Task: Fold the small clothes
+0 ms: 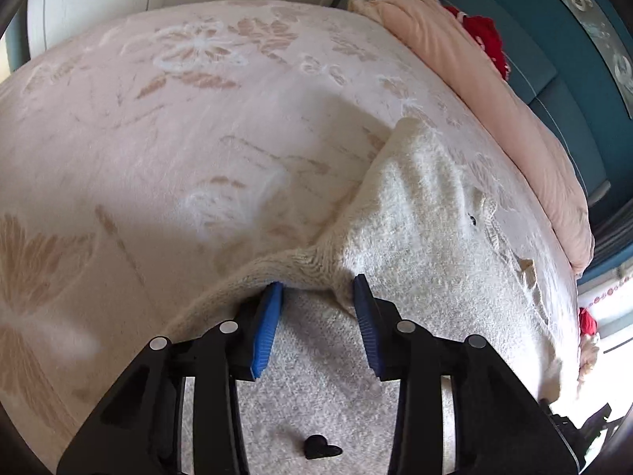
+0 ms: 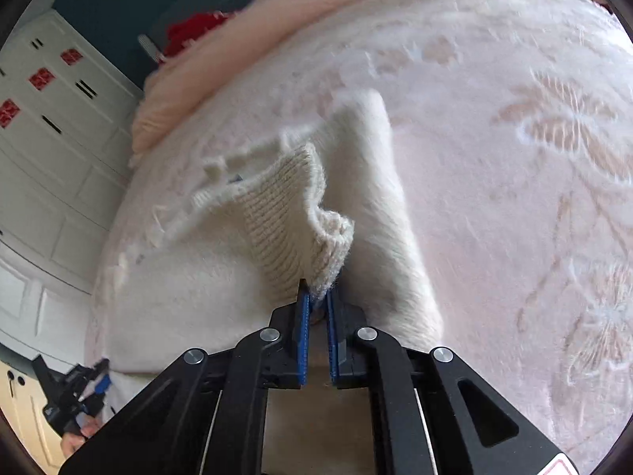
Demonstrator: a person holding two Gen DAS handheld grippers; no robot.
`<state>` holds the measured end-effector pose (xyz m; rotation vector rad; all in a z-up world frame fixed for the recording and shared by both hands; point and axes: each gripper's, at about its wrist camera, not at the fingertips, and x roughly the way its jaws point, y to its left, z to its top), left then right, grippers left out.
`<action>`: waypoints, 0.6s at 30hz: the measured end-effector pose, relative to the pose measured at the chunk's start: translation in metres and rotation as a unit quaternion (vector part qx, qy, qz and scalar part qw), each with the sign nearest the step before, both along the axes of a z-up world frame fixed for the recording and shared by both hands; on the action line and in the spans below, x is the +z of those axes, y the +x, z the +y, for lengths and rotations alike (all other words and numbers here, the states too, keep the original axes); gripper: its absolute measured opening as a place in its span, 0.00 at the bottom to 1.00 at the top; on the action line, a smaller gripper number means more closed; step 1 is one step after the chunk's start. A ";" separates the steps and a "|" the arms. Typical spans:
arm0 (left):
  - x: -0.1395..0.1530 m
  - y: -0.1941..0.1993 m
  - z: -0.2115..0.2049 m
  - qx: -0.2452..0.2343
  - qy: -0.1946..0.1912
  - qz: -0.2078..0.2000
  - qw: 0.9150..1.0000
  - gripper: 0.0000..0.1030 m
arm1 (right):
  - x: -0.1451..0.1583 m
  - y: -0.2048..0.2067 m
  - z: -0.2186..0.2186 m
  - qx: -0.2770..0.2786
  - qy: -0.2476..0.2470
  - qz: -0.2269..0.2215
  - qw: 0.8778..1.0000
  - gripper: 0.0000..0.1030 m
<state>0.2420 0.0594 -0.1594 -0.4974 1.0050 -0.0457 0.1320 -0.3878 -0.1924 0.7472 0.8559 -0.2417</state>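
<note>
A small cream knitted sweater (image 1: pixel 419 213) lies on a pink flowered bedspread (image 1: pixel 166 126). In the left wrist view my left gripper (image 1: pixel 318 287) is open, its blue pads (image 1: pixel 269 324) apart, with a ribbed fold of the sweater draped over the tips. In the right wrist view my right gripper (image 2: pixel 316 297) is shut on the sweater's ribbed cuff (image 2: pixel 285 213) and holds it lifted above the rest of the sweater (image 2: pixel 190 285). The left gripper also shows in the right wrist view (image 2: pixel 79 399) at the lower left. A small dark heart shape (image 1: pixel 320 447) sits on the sweater near the left gripper.
A folded pink quilt (image 1: pixel 494 91) lies along the far side of the bed by a teal headboard (image 1: pixel 554 59). Red cloth (image 1: pixel 486 39) rests behind the quilt. White cabinets with red stickers (image 2: pixel 51 91) stand beside the bed.
</note>
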 end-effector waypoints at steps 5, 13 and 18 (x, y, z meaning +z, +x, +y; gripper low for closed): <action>0.016 -0.024 0.007 -0.031 0.004 -0.007 0.999 0.35 | 0.043 -0.059 0.020 -0.008 -0.040 -0.045 0.998 0.18; 0.044 -0.125 0.065 -0.076 0.017 -0.005 0.997 0.76 | 0.066 -0.202 0.079 0.034 -0.113 0.000 0.993 0.59; 0.037 -0.173 0.071 -0.123 0.035 0.011 0.992 0.84 | 0.035 -0.252 0.105 0.052 -0.075 0.051 0.994 0.59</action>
